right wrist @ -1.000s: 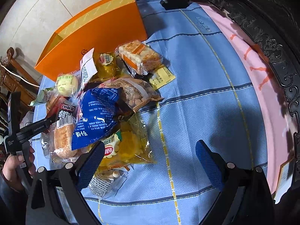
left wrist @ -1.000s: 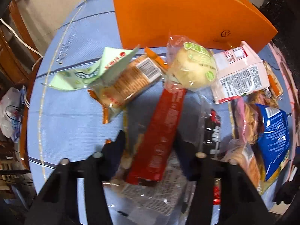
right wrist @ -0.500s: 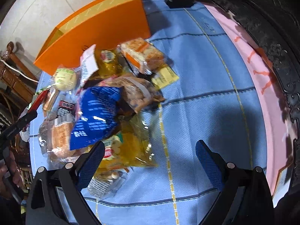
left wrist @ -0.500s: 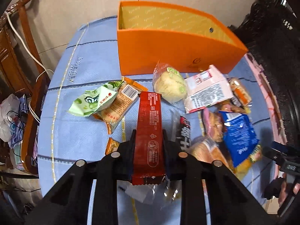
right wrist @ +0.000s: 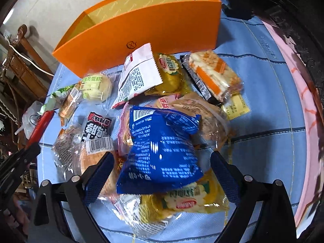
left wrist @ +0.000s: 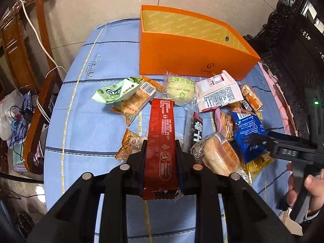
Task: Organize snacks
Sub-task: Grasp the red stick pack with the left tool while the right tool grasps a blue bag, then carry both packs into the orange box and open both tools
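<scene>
My left gripper point(left wrist: 161, 151) is shut on a long red snack bar point(left wrist: 161, 141) and holds it above the blue tablecloth point(left wrist: 91, 125). The bar also shows at the left of the right wrist view point(right wrist: 40, 124). An open orange box point(left wrist: 188, 60) stands at the back, also in the right wrist view point(right wrist: 141, 30). My right gripper point(right wrist: 162, 174) is open, its jaws on either side of a blue snack bag point(right wrist: 160, 147) atop the snack pile. It shows at the right of the left wrist view point(left wrist: 263, 143).
Loose snacks lie between the grippers and the box: a green packet point(left wrist: 113, 93), a round bun point(left wrist: 180, 89), a white packet point(left wrist: 218, 93), a black-labelled packet point(right wrist: 97, 131), a yellow packet point(right wrist: 182, 204). A wooden chair point(left wrist: 38, 105) stands left; dark carved furniture point(left wrist: 293, 40) right.
My left gripper closed on the red bar and lifted it away from the table. My right gripper moved left and forward over the pile until the blue bag lies between its jaws.
</scene>
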### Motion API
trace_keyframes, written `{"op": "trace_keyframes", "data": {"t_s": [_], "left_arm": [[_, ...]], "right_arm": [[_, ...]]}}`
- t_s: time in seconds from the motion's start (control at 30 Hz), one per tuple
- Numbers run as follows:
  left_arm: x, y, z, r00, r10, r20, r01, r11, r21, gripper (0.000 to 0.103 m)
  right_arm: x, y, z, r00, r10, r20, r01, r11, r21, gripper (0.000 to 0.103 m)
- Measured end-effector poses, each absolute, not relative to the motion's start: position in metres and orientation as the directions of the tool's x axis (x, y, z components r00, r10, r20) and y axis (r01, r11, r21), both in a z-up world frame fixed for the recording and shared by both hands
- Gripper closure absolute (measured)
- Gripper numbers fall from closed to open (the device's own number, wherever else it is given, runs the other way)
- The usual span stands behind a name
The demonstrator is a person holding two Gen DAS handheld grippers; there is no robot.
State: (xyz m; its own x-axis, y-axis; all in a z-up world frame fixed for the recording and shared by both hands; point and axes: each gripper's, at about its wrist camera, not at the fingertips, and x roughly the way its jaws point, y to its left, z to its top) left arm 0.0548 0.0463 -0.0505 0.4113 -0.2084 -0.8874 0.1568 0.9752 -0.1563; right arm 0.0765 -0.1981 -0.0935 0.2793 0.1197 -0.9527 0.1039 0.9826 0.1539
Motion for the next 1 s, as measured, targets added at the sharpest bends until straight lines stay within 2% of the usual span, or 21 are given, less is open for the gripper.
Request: {"op": "trace_keyframes", "data": {"t_s": [0.13, 0.27, 0.3, 0.33, 0.37, 0.43, 0.8, 1.0], "left_arm": [[0.055, 0.049, -0.051, 0.412, -0.207, -0.887, 0.15, 0.976, -0.158, 0.079], [0.056, 0.047, -0.053, 0.4, -0.207, -0.893, 0.152, 0.976, -0.158, 0.079], [0.056, 0.046, -0.054, 0.397, -0.208, -0.894, 0.154, 0.975, -0.159, 0.079], [0.056, 0.046, -0.055, 0.395, -0.209, -0.894, 0.158, 0.975, -0.158, 0.079], [0.056, 0.046, -0.055, 0.395, -0.209, -0.895, 0.159, 0.975, -0.158, 0.079], [0.056, 0.045, -0.055, 0.395, -0.214, -0.893, 0.161, 0.974, -0.162, 0.079], [0.059, 0.038, -0.046, 0.402, -0.235, -0.885, 0.173, 0.969, -0.178, 0.079], [0.08, 0.027, -0.006, 0.472, -0.28, -0.836, 0.222, 0.955, -0.195, 0.079]], "right_arm": [[0.084, -0.192, -0.108, 0.243, 0.096, -0.965, 0.088, 0.989, 0.12, 0.022], [0.089, -0.19, -0.122, 0.238, 0.112, -0.965, 0.078, 0.988, 0.134, 0.028], [0.09, -0.192, -0.122, 0.243, 0.125, -0.962, 0.088, 0.985, 0.151, 0.032], [0.089, -0.195, -0.122, 0.245, 0.136, -0.96, 0.098, 0.982, 0.164, 0.044], [0.089, -0.198, -0.12, 0.247, 0.154, -0.957, 0.103, 0.977, 0.184, 0.047], [0.085, -0.208, -0.113, 0.261, 0.206, -0.943, 0.118, 0.963, 0.243, 0.048], [0.06, -0.237, -0.056, 0.406, 0.189, -0.894, 0.098, 0.964, 0.248, 0.049], [0.082, -0.241, -0.013, 0.49, 0.212, -0.845, 0.062, 0.959, 0.277, 0.049]]}}
